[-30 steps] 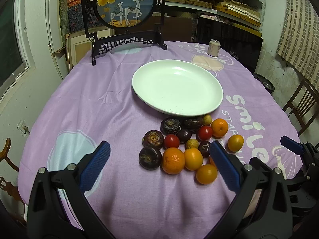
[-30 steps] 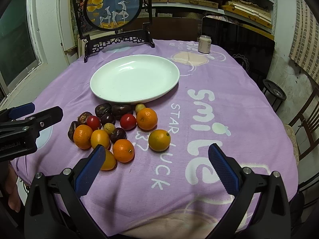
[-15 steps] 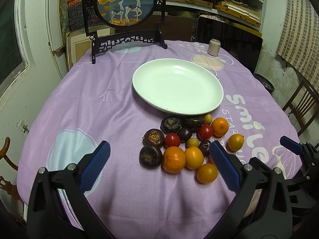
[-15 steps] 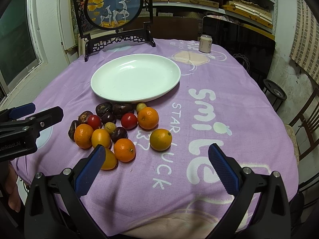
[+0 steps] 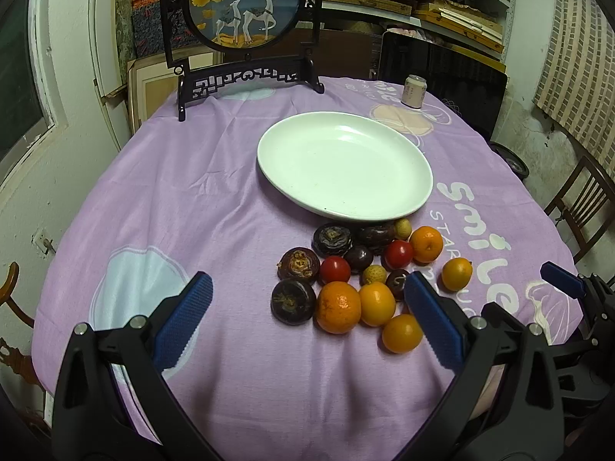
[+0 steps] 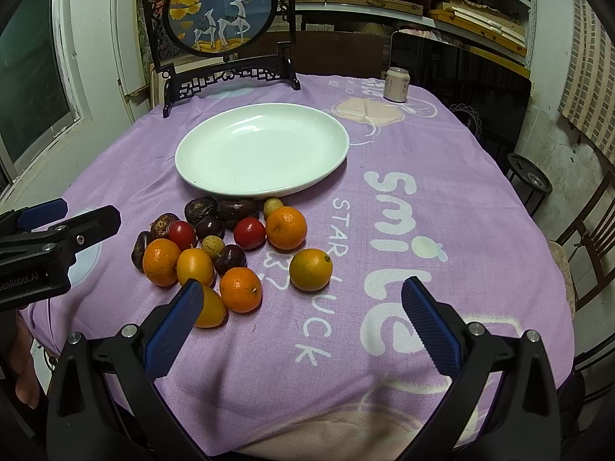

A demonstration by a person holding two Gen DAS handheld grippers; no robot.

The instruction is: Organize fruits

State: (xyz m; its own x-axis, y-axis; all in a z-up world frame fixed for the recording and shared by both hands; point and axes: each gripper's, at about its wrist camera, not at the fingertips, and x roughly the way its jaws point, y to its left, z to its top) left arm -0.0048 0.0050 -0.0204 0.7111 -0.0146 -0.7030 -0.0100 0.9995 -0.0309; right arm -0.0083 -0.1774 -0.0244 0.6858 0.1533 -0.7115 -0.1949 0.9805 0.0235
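A pile of fruit lies on the purple tablecloth in front of an empty white plate, which also shows in the right wrist view. The pile holds several oranges, two red tomatoes, dark mangosteens and small yellow fruits. My left gripper is open and empty, just short of the pile's near edge. My right gripper is open and empty, near the front oranges. The left gripper's side shows at the left of the right wrist view.
A framed round deer picture on a black stand stands at the table's back edge. A small can sits at the back right. A wooden chair and a black stool stand to the right of the table.
Both grippers have eased slightly forward toward the fruit pile. Nothing was taken hold of and the fruits have not moved.
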